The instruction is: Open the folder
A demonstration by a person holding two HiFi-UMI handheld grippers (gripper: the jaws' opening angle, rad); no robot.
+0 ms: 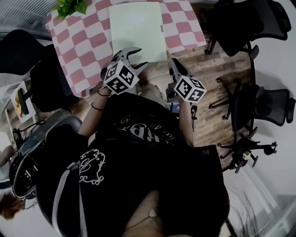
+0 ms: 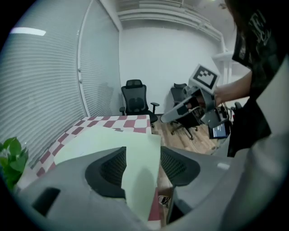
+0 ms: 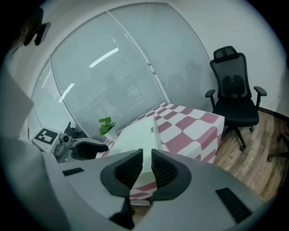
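a pale green folder (image 1: 137, 28) lies closed and flat on the bench (image 1: 85, 51), which wears a pink-and-white checked cloth. the folder's near end reaches the bench's near edge. the left claw (image 1: 141, 57) is released, its jaws wide apart at that near end. in the left gripper view the folder's corner shows between them, but neither pad presses on it. the right claw (image 1: 174, 62) is clenched on nothing and hangs just off the bench's near edge, beside the folder's right corner. a potted plant (image 1: 69, 6) stands at the bench's far left corner.
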